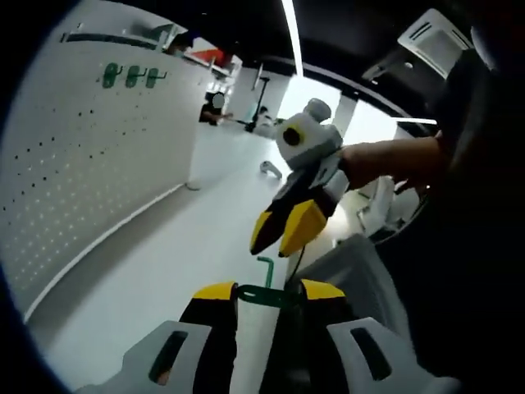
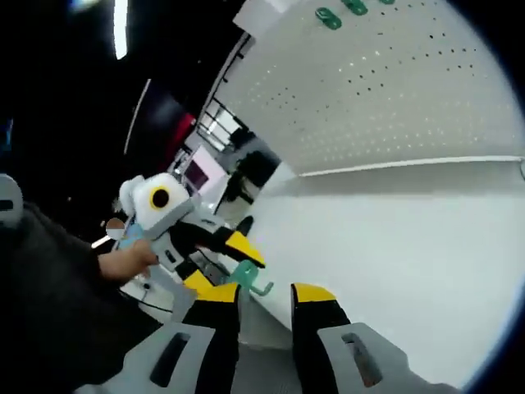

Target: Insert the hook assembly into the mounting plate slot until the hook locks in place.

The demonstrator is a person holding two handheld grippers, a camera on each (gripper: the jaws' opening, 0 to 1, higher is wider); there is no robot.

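Two grippers in play, and the left gripper [image 1: 268, 293] has the goods — its yellow-tipped jaws are clamped on the base of a green hook [image 1: 267, 283], whose stem pokes up between them above the white table [image 1: 156, 263]. The right gripper [image 1: 283, 230] hangs just ahead in the left gripper view, a hand [image 1: 385, 160] behind it, its jaws nearly together with nothing between them. In the right gripper view those jaws stand a little apart, holding nothing, and the hook [image 2: 250, 277] shows beside them in the other gripper's [image 2: 220, 261] grasp.

Up on the white pegboard [image 1: 90, 148] three green hooks [image 1: 131, 76] already hang in a row near the top, well apart from the held one. The same wall and a couple of mounted hooks [image 2: 340, 11] show in the right gripper view.

By my reading we're in the carry stage, insertion not yet begun. The next move calls for raising the hook to the board, squaring its base to a slot, then pressing in until it catches. The slot itself is too small to make out from here.
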